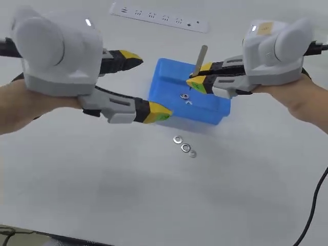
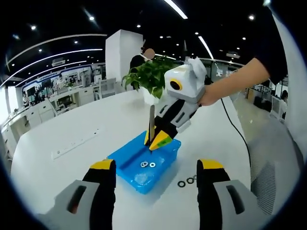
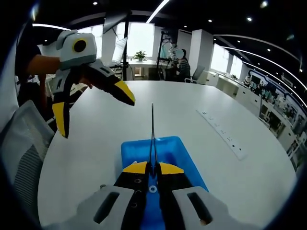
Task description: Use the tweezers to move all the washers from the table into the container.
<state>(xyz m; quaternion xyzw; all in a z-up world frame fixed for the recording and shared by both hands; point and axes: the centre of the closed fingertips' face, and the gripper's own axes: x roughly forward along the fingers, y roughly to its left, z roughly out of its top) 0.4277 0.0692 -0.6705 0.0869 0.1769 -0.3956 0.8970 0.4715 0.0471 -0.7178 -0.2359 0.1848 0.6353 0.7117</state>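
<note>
My right claw (image 3: 152, 168) is clamped on the tweezers (image 3: 152, 129) above the blue container (image 3: 175, 148); my left claw (image 2: 156, 165) gapes empty. Head view, centre: three washers (image 1: 184, 146) on the counter (image 1: 102, 195); left gripper view: two inside

On the desk (image 1: 128, 200): container (image 1: 164, 84) in the middle, two washers (image 1: 184, 97) in it. Three more washers (image 1: 185, 147) lie in a row just in front of it (near side, toward the camera). Well behind it lies the power strip (image 1: 159, 17). To its left hangs the left gripper (image 1: 152, 87); the right gripper (image 1: 198, 77) is over its right half, tweezers (image 1: 201, 57) upright between its fingers.
</note>
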